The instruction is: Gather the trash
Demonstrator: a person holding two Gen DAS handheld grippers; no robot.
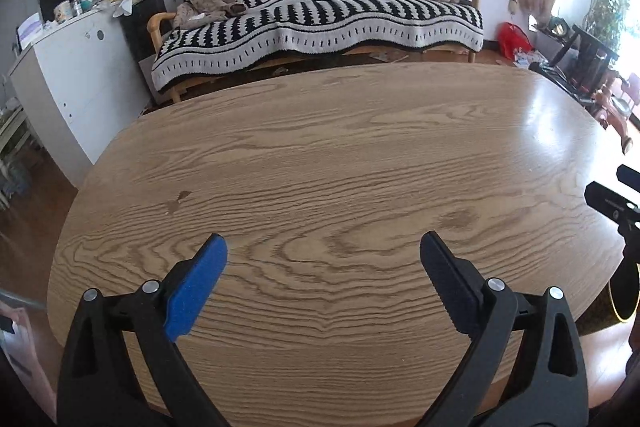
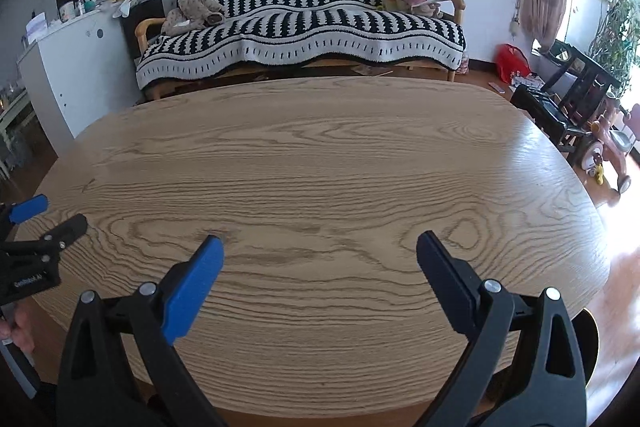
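Over table (image 1: 320, 147): two grippers, agape.

Left gripper (image 1: 324, 243): black plastic arms with silver rivets; one blue foam pad (image 1: 196, 291), one black pad (image 1: 448, 283); right gripper (image 2: 320, 243) identical, white lettering on its neighbour's body.

My view shows an oval, light oak-grain wooden surface (image 1: 320, 155), smooth and glossy where window light glares. The black-and-white striped knitted cloth sofa cover (image 2: 304, 27) looks soft and matt; my black plastic fingers (image 1: 448, 279) carry rough foam pads.
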